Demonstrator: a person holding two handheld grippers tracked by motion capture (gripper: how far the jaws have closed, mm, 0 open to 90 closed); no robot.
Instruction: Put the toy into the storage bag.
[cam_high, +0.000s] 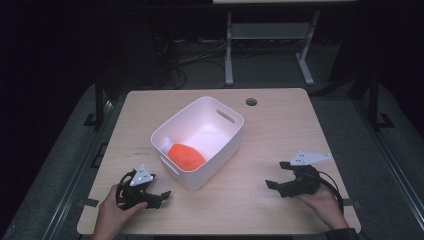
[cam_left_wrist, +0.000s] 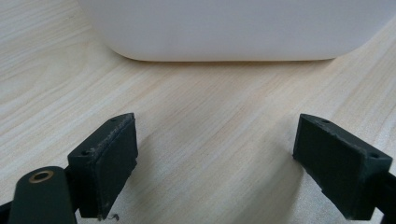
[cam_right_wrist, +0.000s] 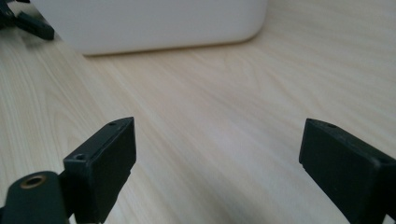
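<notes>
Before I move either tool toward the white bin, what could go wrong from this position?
1. The orange object lies deep in the white bin against its near wall, so a tool reaching in may catch the rim and tip or slide the bin.
2. The left tool is open and close to the bin wall; a push forward could shove the bin.
3. The right tool, also open, rests low over the table and might scrape it.

both grippers are black: the left gripper (cam_high: 159, 196) carries a grey three-cornered plate on top, so does the right gripper (cam_high: 276, 178), cable trailing behind, dark sleeve at its wrist.
</notes>
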